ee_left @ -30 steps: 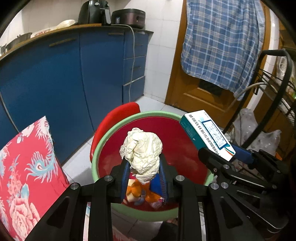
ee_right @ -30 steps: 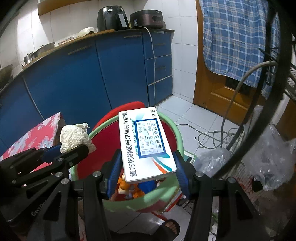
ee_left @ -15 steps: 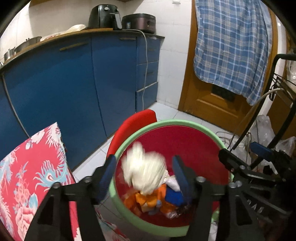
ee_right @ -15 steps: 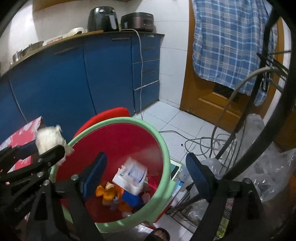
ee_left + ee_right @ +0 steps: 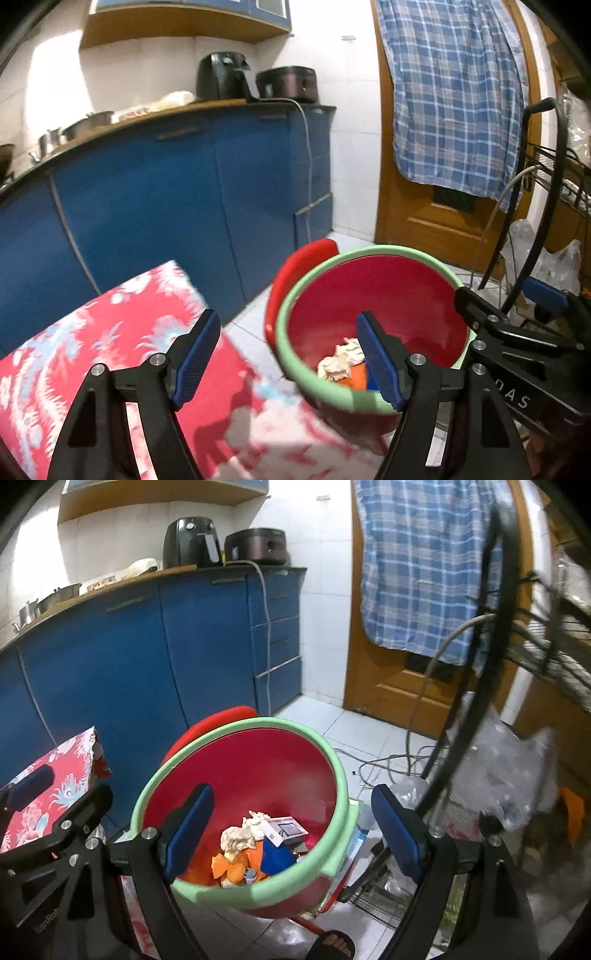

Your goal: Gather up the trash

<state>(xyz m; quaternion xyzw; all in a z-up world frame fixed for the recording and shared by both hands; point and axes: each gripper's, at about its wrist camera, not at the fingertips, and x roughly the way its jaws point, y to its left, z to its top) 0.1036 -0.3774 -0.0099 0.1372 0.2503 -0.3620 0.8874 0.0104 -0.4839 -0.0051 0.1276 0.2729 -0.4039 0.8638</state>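
Above the bin (image 5: 334, 771) — a red tub with a pale green rim, standing on the tiled floor (image 5: 369, 734) beside blue cabinets (image 5: 129, 657) — both grippers hang tilted downward. Right gripper (image 5: 291, 829): jaws spread wide with nothing between the pads, the bin's mouth framed in the gap, a pose that fits a release made from directly overhead so that trash falls inside the rim. Left gripper (image 5: 284, 356): jaws have just been opening further and are likewise empty; it sits off to the bin's left, partly over a red floral cloth (image 5: 92, 332), so only its right finger overlaps the tub. Contents of the bin: a crumpled tissue (image 5: 238, 836) and a small white box (image 5: 282, 829) lying on top of orange wrappers (image 5: 231, 866) and a blue scrap (image 5: 277, 858), all low at the bottom, well below the rim. Judged from this, two pieces are already collected — whether more trash remains elsewhere cannot be told. Bottom edge of the right view: a sandalled foot (image 5: 334, 945) just beside the bin.
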